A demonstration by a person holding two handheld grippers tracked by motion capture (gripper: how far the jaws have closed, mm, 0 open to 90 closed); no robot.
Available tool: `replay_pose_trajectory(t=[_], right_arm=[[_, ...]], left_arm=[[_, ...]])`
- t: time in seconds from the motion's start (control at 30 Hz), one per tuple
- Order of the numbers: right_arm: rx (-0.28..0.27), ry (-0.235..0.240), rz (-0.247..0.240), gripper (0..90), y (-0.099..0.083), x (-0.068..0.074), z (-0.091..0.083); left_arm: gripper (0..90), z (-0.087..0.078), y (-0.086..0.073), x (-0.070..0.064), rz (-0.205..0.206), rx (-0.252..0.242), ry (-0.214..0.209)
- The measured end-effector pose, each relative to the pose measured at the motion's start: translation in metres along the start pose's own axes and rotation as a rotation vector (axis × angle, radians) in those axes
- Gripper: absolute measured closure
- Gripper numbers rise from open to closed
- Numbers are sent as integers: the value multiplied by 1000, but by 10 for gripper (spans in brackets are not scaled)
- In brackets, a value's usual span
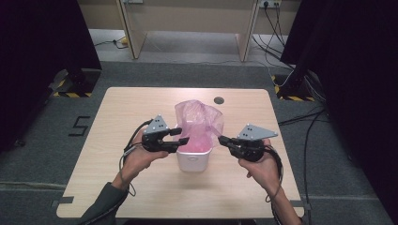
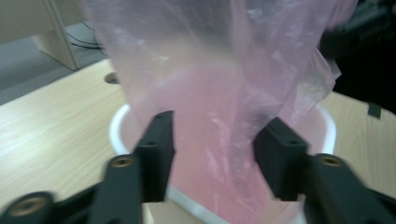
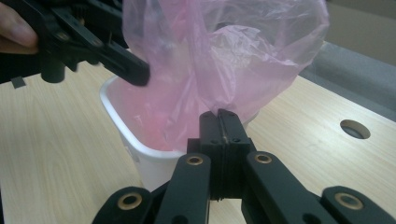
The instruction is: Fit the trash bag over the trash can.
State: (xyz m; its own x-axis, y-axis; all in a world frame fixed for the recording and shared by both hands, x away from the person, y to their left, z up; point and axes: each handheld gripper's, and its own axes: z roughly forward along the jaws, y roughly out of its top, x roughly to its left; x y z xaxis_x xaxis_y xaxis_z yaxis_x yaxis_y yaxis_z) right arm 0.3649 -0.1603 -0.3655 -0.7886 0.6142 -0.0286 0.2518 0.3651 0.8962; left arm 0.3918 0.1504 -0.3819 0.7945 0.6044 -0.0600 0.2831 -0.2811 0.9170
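Claw on the right (image 3: 219, 114) is pressed together on an edge of the pink bag (image 1: 199, 123), whose bottom already sits inside the white bin (image 1: 192, 159) on the surface (image 1: 117, 112), while the left claw (image 2: 212, 154) is spread around the plastic, so folding the top over the rim seems left to do.

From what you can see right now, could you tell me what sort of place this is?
Probably a lab or recording room rather than a home: a bare wooden table on grey carpet, black curtains at both sides, and cables trailing across the floor with hazard tape.
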Motion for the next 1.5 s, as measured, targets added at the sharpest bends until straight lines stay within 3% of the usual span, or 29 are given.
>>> replay_pose_trajectory(t=[0.13, 0.33, 0.47, 0.57, 0.6, 0.67, 0.8, 1.0, 1.1, 1.13, 1.17, 1.23, 1.37, 1.47, 1.5], right_arm=[[-3, 1, 4, 883, 2, 2, 2], [-18, 0, -6, 882, 9, 6, 4], [-22, 3, -9, 877, 14, 7, 6], [-18, 10, -13, 875, 15, 9, 9], [-19, 16, -20, 875, 16, 12, 11], [-19, 22, -20, 872, 17, 13, 12], [-17, 26, -28, 870, 19, 16, 12], [-21, 42, -39, 872, 19, 21, 12], [-35, 39, -43, 878, 19, 24, 11], [-37, 38, -46, 880, 19, 24, 10], [-39, 36, -47, 881, 18, 24, 10], [-44, 28, -40, 881, 17, 22, 8], [-54, 10, -20, 878, 12, 16, 5], [-66, -9, 13, 753, 7, 13, 1], [-66, -9, 13, 753, 7, 13, 1]], left_arm=[[420, -15, 12, -4, 25, -44, 17], [327, -34, 26, -8, 14, -87, 51], [356, -47, 34, -20, 38, -137, 48], [394, -47, 39, -29, 56, -140, 47], [402, -44, 43, -37, 71, -142, 28], [401, -39, 48, -42, 69, -127, 18], [400, -31, 53, -41, 68, -119, 45], [409, -21, 64, -38, 69, -114, 49], [491, -13, 62, -34, 71, -78, 49], [568, -13, 62, -34, 71, -78, 49], [648, -9, 56, -28, 31, -65, 29], [759, -9, 48, -24, 11, -60, 15], [841, -14, 36, -21, 13, -54, 2], [856, -21, 25, -16, -1, -56, -7], [857, -21, 25, -16, -1, -56, -7]])
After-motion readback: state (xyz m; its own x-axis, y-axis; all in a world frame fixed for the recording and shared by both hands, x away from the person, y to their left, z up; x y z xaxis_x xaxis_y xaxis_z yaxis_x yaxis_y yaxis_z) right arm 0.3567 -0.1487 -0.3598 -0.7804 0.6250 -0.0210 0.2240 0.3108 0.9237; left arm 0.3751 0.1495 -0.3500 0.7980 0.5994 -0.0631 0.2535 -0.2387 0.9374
